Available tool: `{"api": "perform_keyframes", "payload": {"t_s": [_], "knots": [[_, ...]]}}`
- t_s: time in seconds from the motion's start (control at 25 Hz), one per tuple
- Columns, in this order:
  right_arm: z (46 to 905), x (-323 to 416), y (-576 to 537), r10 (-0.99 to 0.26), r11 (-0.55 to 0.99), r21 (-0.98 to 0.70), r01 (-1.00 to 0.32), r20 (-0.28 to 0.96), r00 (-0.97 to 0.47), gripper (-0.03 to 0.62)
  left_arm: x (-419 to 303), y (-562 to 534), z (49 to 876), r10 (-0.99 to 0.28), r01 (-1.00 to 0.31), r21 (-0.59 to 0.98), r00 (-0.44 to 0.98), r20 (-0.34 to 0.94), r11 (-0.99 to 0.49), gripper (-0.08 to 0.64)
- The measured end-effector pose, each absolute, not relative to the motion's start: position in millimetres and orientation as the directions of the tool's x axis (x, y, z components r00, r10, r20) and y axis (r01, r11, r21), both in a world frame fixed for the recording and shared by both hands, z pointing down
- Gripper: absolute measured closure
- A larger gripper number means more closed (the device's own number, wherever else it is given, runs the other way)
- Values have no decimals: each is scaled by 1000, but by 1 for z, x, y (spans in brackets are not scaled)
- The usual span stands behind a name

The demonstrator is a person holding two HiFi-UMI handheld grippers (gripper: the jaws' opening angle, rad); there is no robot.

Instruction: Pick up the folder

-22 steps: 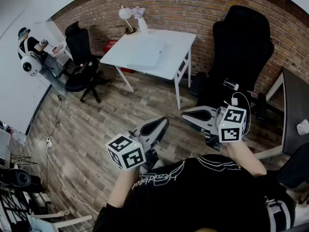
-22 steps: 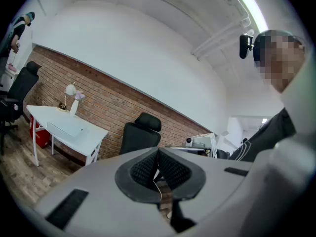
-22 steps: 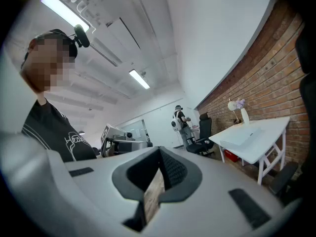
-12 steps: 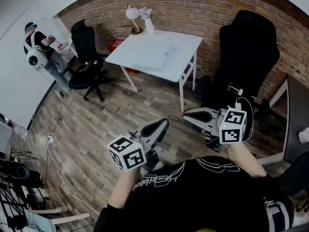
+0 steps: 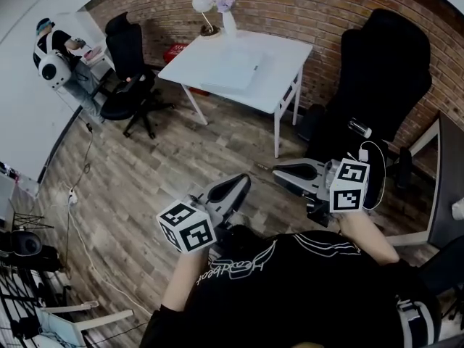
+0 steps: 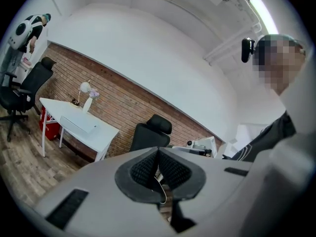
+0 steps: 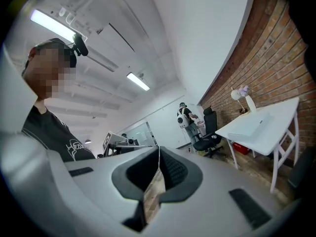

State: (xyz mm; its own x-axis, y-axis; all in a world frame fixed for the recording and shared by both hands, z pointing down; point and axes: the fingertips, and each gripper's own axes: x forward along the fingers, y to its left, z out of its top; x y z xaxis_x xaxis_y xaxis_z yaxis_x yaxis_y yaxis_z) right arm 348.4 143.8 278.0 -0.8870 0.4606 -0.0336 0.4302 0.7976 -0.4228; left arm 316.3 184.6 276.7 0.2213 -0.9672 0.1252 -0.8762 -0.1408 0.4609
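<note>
The folder [image 5: 233, 67] is a pale flat sheet lying on the white table [image 5: 290, 56] across the room, by the brick wall. It shows small in the left gripper view [image 6: 79, 125] and in the right gripper view [image 7: 252, 127]. Both grippers are held close to my chest, far from the table. My left gripper [image 5: 235, 187] points toward the table with its jaws shut and nothing between them [image 6: 158, 154]. My right gripper [image 5: 279, 171] points left, also shut and empty [image 7: 159, 157].
A tall black office chair [image 5: 380, 71] stands right of the table, another black chair [image 5: 123, 71] to its left. A lamp [image 5: 205, 6] and a vase [image 5: 228, 20] stand at the table's back. A person [image 5: 54, 53] works at far left. A dark desk [image 5: 446, 180] lies at right.
The head view has shifted, so the table sits slightly higher and further right in the picture. Both grippers stay shut near my chest.
</note>
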Motion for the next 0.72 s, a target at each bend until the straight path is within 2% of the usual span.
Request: {"api": "perform_keyframes", "payload": {"t_s": [0.4, 0.72], "knots": [[285, 263, 117, 425, 808, -450, 381, -5, -905, 595, 229, 161, 286, -961, -849, 503, 253, 115, -163, 554], [286, 160, 86, 330, 824, -490, 284, 7, -944, 595, 115, 128, 286, -936, -818, 533, 328, 127, -215, 554]]}}
